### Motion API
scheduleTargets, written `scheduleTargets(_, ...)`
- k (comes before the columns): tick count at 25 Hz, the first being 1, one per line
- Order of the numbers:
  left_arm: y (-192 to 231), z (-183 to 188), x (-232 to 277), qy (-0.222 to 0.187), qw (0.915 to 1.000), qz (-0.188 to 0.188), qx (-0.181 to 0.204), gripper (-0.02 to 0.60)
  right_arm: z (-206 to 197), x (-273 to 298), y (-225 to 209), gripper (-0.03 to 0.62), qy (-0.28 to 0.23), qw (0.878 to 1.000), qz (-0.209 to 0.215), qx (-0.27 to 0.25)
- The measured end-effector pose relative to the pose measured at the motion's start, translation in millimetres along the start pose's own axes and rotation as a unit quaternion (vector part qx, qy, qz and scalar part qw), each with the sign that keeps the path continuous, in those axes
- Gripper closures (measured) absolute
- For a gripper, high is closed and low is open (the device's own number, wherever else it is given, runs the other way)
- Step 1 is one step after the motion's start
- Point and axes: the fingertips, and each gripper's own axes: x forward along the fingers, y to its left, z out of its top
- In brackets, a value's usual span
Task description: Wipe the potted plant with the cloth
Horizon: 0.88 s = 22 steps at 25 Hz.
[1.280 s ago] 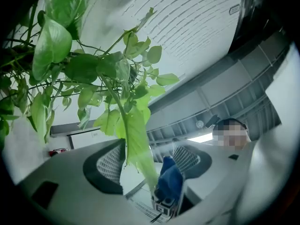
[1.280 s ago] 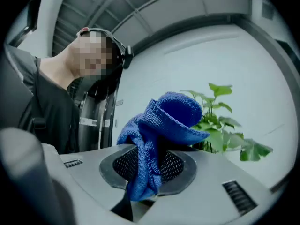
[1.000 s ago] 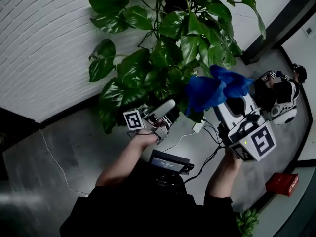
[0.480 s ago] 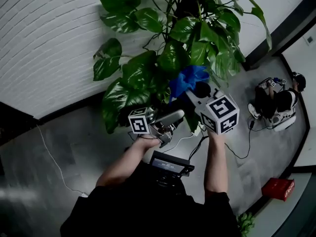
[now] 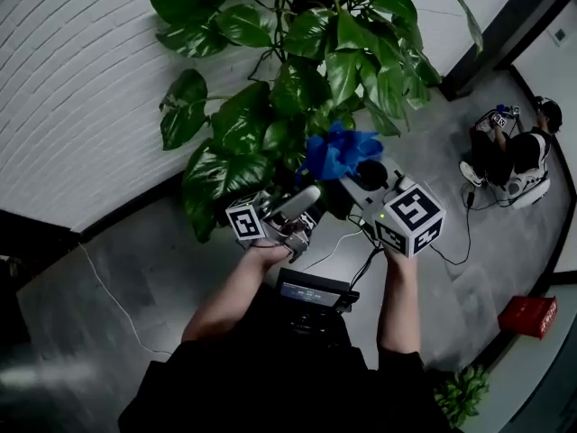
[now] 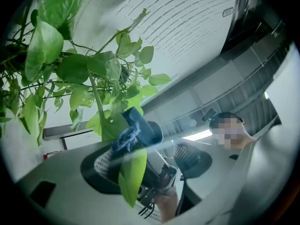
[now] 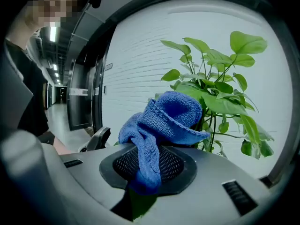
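Nearest the wearer, a dark chest device (image 5: 311, 293) sat between both forearms. Just beyond it the left gripper (image 6: 149, 159) pointed upward with its jaws standing wide. A drooping leaf (image 6: 132, 179) hung between them, lying against one pad but not pinched. The right gripper (image 7: 149, 170) was clamped on the blue cloth (image 7: 164, 118), whose bunched bulk stood up above the jaws. From the head view the cloth sat at the lower leaves of the potted plant (image 5: 297, 88), just beside the left gripper's tips. This looked like the wiping step proper, with one claw steadying a leaf and the other bringing the cloth to it. The next move probably called for drawing the cloth lightly along the blade. The left jaws would need to support the leaf from behind, gently enough that the thin stem did not bend or tear. Whether cloth and leaf actually touched could not be told. A dark green patch under the cloth in the right gripper view may have been that leaf, but it was too shadowed to be sure. The pot itself was lost among the foliage. Farther off lay the grey floor (image 5: 117, 260) and the white brick wall (image 5: 81, 79). A seated person (image 5: 514, 156) was small at the right, and a red box (image 5: 527, 316) lay near the edge.
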Motion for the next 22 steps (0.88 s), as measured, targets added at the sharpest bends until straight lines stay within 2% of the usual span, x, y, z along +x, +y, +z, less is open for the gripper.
scheduleTargets(11,3.5,0.4,-4.1,-0.032,0.9994,0.009,-0.009,0.244,-38.9,-25.5,27.1,0.487,0.005,1.000,0.021,0.011)
scheduleTargets(22,-0.8,-5.9,4.7,-0.051,0.9986,0.014,-0.005,0.244,-97.7,-59.1,41.2,0.485,0.036,0.999,0.014,0.022)
